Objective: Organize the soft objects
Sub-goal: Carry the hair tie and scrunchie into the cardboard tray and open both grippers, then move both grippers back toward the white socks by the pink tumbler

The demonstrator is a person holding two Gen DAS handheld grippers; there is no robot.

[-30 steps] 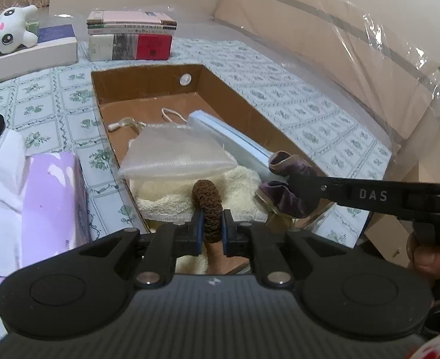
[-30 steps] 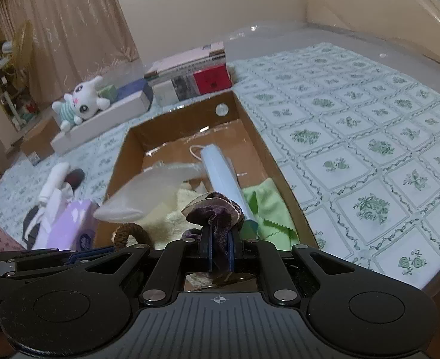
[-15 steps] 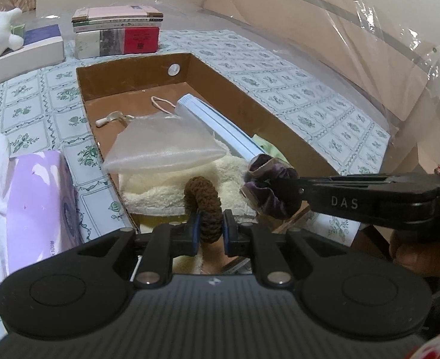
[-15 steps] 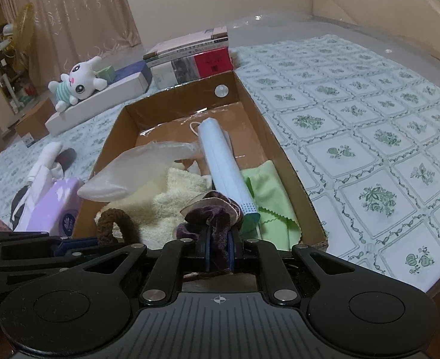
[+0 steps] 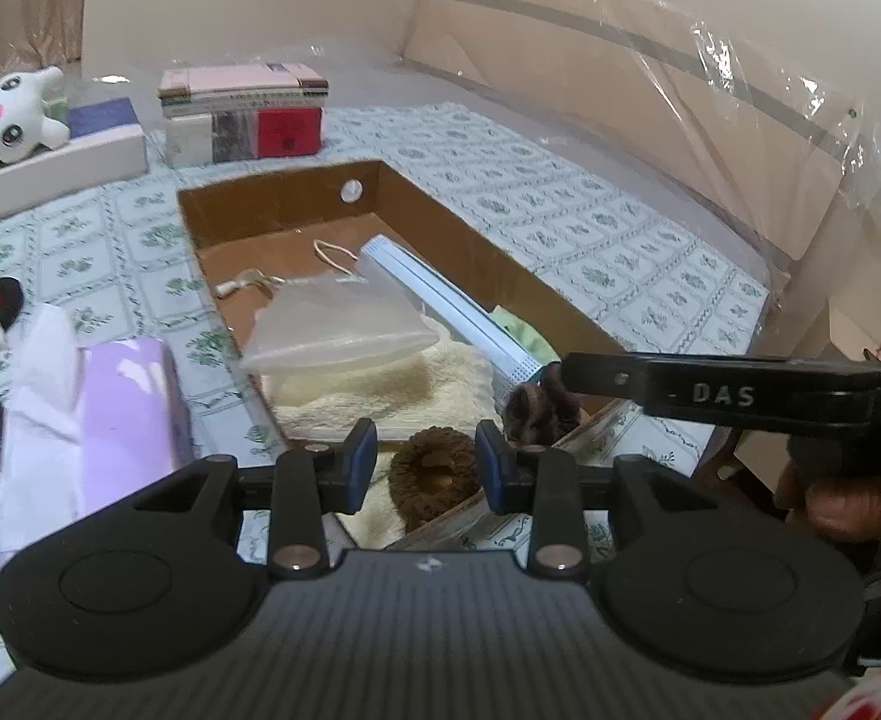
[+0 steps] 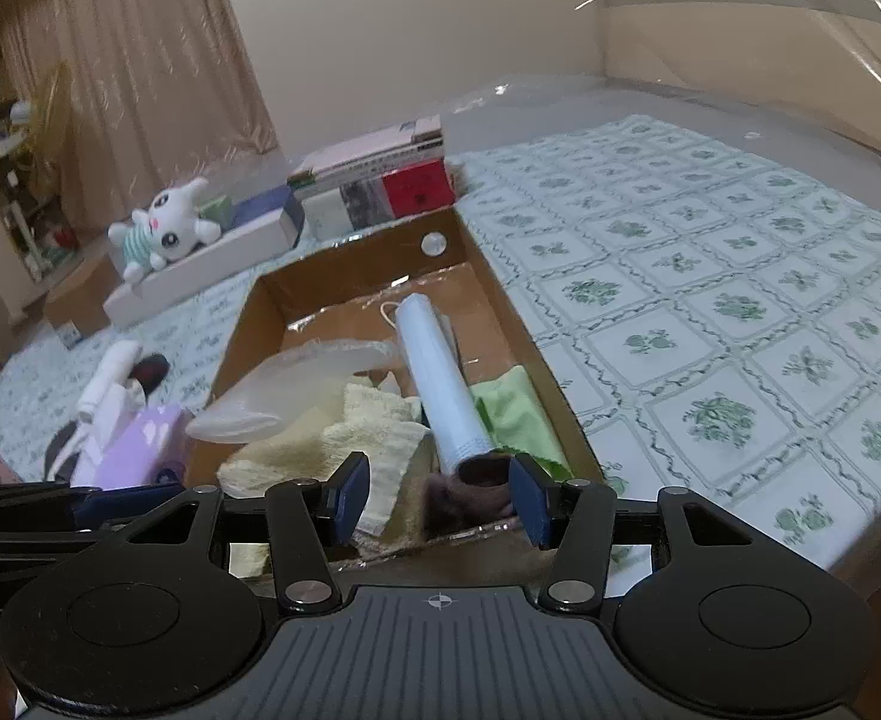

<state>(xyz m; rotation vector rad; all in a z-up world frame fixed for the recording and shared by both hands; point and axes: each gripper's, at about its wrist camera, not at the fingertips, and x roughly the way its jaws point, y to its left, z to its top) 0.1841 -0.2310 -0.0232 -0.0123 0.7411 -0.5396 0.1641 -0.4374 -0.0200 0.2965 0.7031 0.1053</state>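
Green-patterned tablecloth (image 6: 710,276) covers the whole surface, with a long cardboard box (image 6: 503,300) sitting in the middle of it, its long axis running straight away from both grippers. Off to the left of the box there's a purple tissue pack (image 5: 134,408), and at the far end a stack of books (image 5: 242,114) and a white plush toy (image 6: 164,228)

Inside the box, biggest first: cream towel (image 5: 380,384), clear plastic pouch (image 5: 344,330), blue face mask (image 6: 440,384) lying lengthwise along the box, green cloth (image 6: 512,408) by the right wall

Now the small stuff. Brown scrunchie (image 5: 437,474) lies flat on the towel at the near end, right between the fingers of the left gripper (image 5: 425,465), which is spread wide and holding nothing. Purple scrunchie (image 6: 470,492) sits just right of it, at the near tip of the mask, between the fingers of the right gripper (image 6: 440,492), also wide open with nothing in it

So both scrunchies look dropped in the box, each directly ahead of its own gripper. I'd guess the next thing is off to the left by the tissue pack, so the left hand is closer
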